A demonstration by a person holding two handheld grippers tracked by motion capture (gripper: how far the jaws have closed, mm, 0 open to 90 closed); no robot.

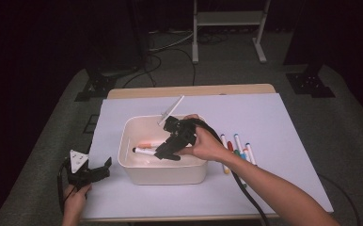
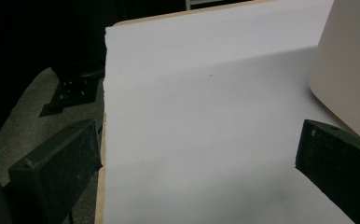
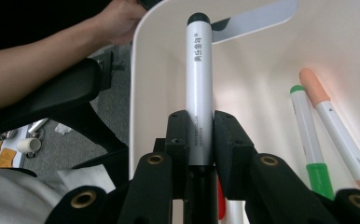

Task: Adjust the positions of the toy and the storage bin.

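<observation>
Two pads of right claw (image 3: 200, 135) clamp black-capped marker (image 3: 199, 84) inside bin (image 3: 143, 93).

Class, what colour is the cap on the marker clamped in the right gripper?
Black, on the white marker held by the right gripper; clearest in the right gripper view.

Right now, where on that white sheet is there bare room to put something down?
The white sheet is bare behind the bin up to the far edge, and along the front edge between the left gripper and the forearm. It is crowded right of the bin, where loose markers lie, and inside it, where the right gripper holds a black-capped marker.
</observation>
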